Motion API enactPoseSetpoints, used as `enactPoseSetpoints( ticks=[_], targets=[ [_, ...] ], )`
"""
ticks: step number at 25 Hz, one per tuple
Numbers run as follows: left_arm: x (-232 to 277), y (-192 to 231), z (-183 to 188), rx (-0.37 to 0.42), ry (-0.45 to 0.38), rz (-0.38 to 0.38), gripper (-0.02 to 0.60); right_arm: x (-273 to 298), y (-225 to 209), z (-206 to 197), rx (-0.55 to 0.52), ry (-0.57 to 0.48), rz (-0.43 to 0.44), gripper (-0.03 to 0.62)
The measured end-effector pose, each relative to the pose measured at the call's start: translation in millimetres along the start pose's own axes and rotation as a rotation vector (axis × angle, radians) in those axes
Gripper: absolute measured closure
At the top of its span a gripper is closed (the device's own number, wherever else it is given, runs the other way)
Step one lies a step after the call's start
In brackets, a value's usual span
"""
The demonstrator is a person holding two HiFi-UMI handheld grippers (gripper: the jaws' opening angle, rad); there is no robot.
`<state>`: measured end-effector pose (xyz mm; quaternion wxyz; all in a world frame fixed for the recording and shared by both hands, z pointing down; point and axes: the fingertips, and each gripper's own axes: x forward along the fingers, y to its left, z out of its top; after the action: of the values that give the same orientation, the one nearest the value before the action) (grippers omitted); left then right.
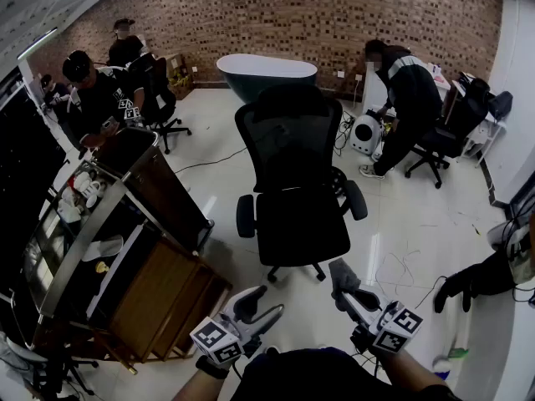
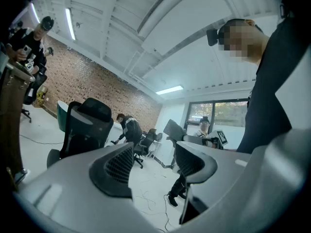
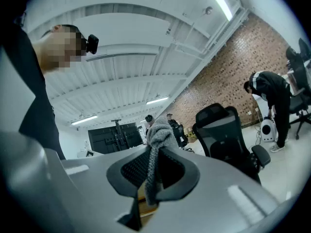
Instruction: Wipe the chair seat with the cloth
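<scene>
A black mesh office chair stands mid-floor, its seat facing me; the same chair appears at right in the right gripper view and again at left in the left gripper view. My right gripper is shut on a grey cloth, held just in front of the seat's near right edge. The cloth hangs pinched between the jaws. My left gripper is open and empty, low in front of the chair.
A wooden and glass cabinet stands close on the left. Several people work around the room: one bending at the back right, others at the back left. Cables lie on the white floor. A dark tub stands by the brick wall.
</scene>
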<state>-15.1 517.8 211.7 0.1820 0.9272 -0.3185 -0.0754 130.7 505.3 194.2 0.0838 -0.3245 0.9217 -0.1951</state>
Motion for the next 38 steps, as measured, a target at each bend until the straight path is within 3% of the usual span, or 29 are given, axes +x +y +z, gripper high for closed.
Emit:
enactPoseSetpoints(
  ticks=[12,21,27,38],
  targets=[
    [51.9,-21.2,-18.6,0.023,0.009,0.077,0.288,-56.3,-67.5,9.6,0.023,0.005,0.003,0.562],
    [69.8,17.5,-22.6,0.003,0.019,0.116,0.288,-42.6,-109.2,6.4,0.033,0.037,-0.023,0.562],
    [103.2,74.0,-3.2,0.003,0.003,0.085,0.288,15.1,-140.6,23.0,0.002,0.042,-0.025,0.562],
    [161.4,247.7,60.9,-0.051,0.043,-0.023,0.288,210.9,-214.6,62.8,-0.019,0.050,-0.083,0.562]
  ],
)
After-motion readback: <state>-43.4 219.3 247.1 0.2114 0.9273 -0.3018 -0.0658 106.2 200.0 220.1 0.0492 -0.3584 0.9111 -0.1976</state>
